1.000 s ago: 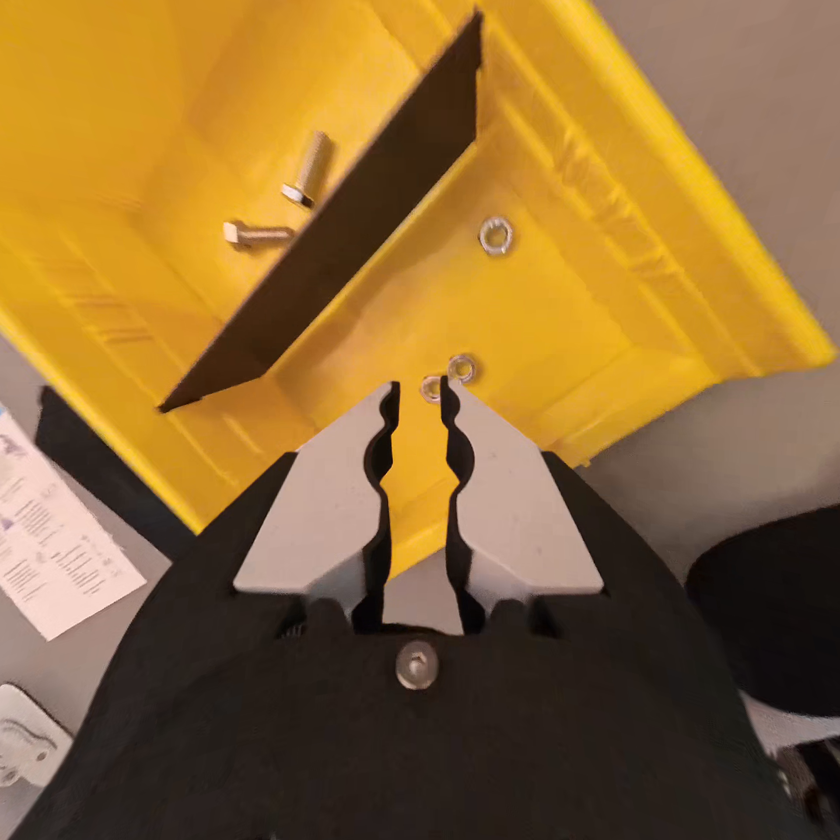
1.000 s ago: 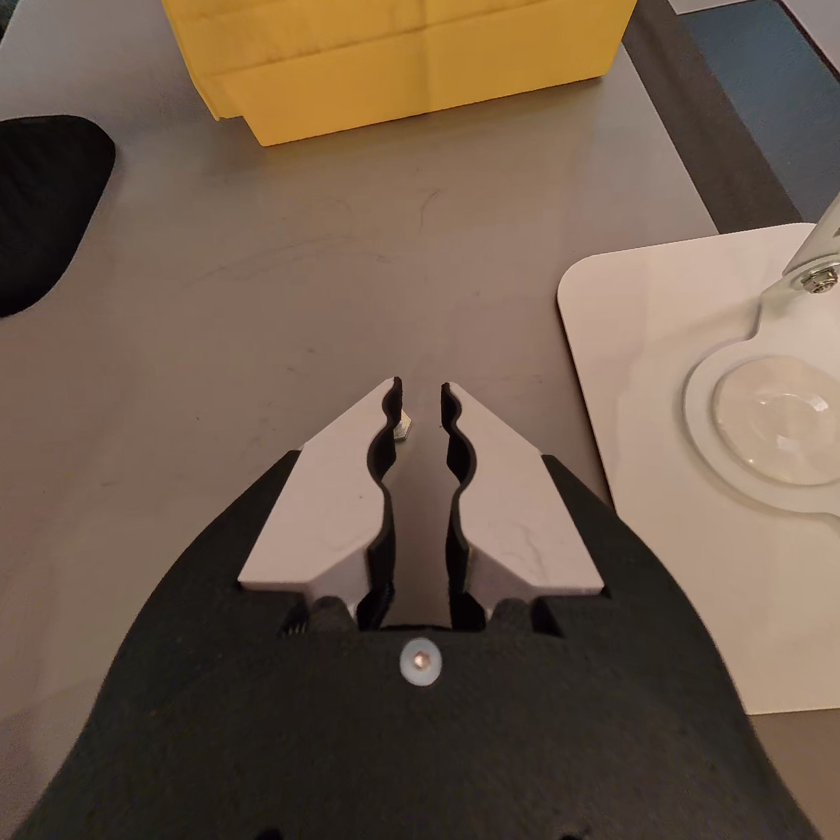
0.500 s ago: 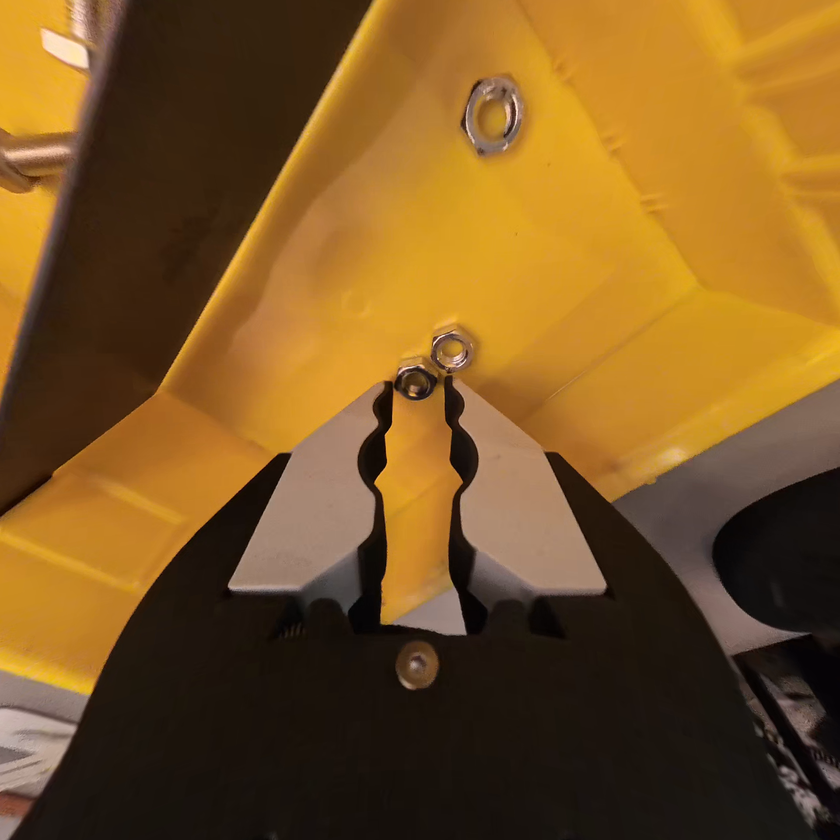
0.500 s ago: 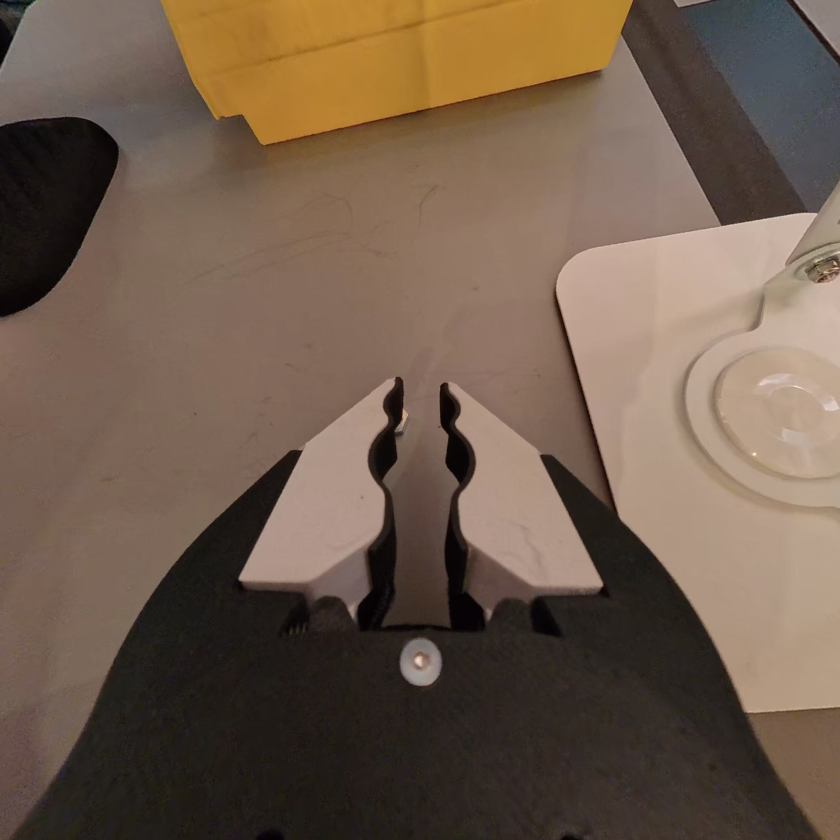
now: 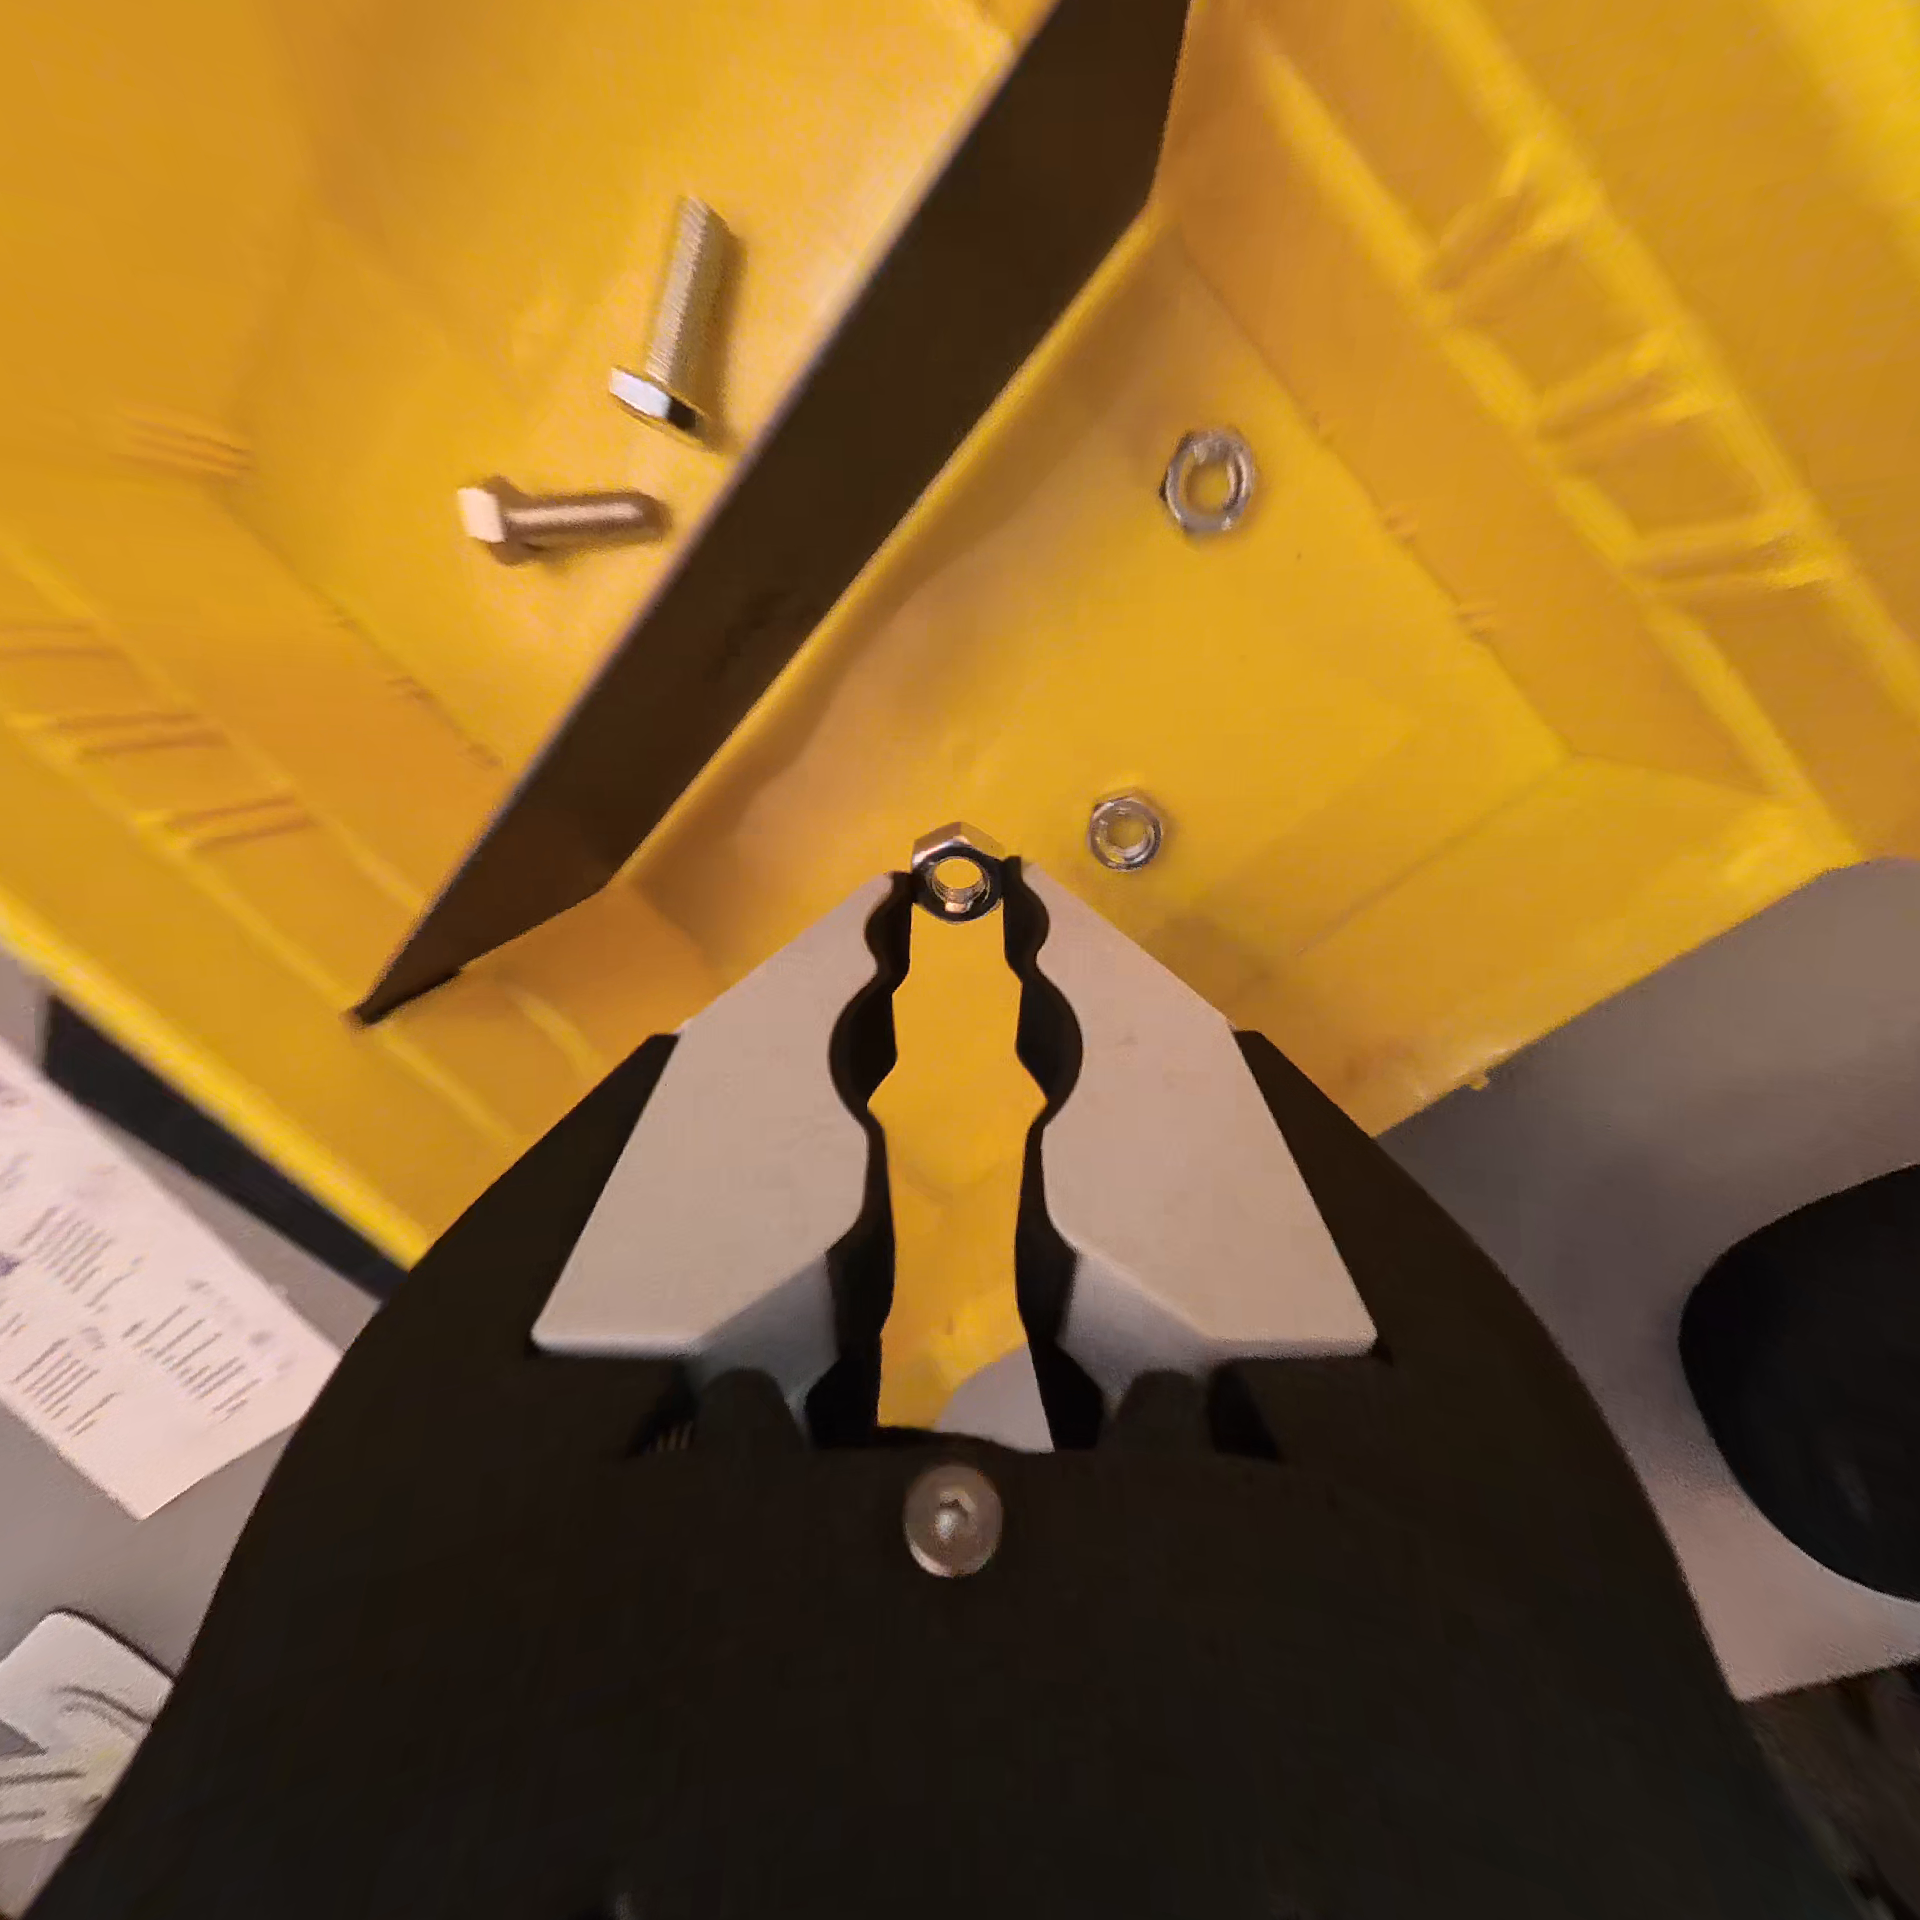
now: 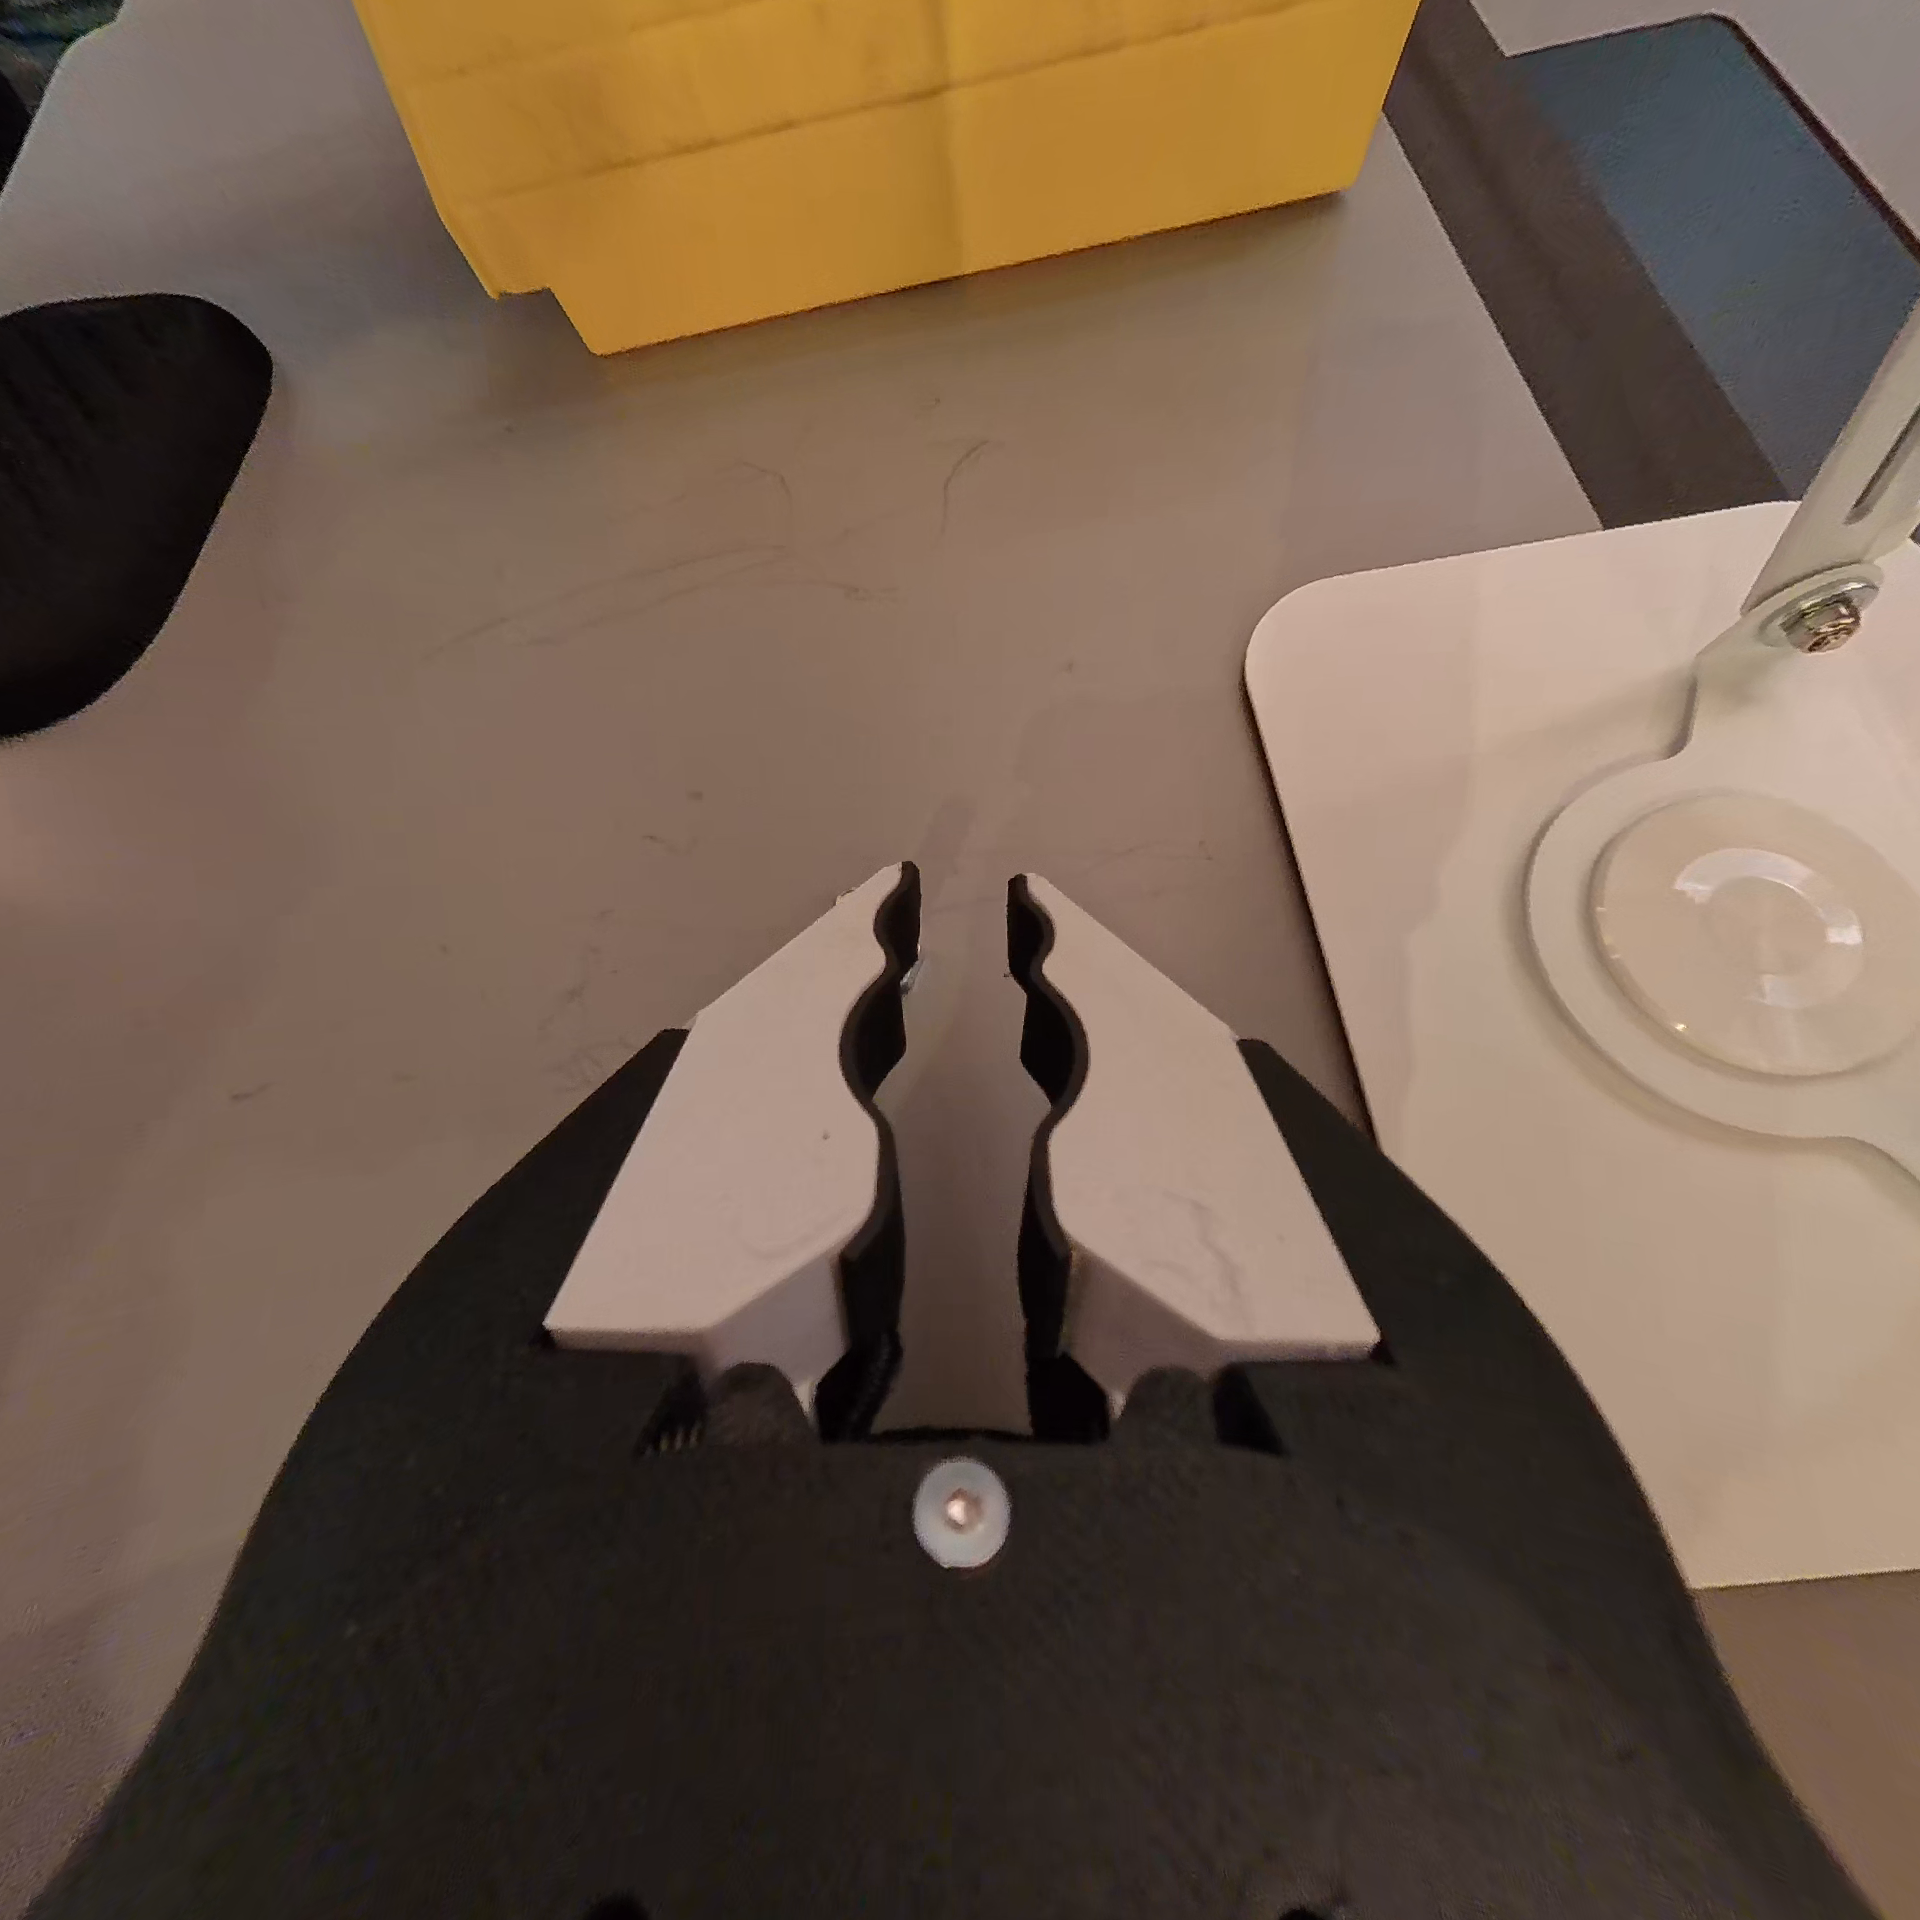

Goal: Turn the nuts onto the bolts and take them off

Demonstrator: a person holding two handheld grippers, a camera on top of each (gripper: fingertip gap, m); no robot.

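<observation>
In the left wrist view my left gripper is shut on a small steel nut, held at the fingertips above the right compartment of the yellow bin. Two more nuts lie on that compartment's floor. Two bolts lie in the left compartment, beyond the black divider. In the right wrist view my right gripper hangs over the grey table, jaws nearly together. A bit of a metal bolt shows against the left finger; the rest is hidden.
The yellow bin stands at the table's far side. A white stand base with a clear round lens and a metal arm sits at the right. A black object is at the left. A printed sheet lies left of the bin. The left gripper's tips are roughly 35 centimeters from the right gripper's.
My left gripper dipped into the bin's right compartment, closed on one of the two touching nuts and lifted it back up. The right gripper has barely moved.
</observation>
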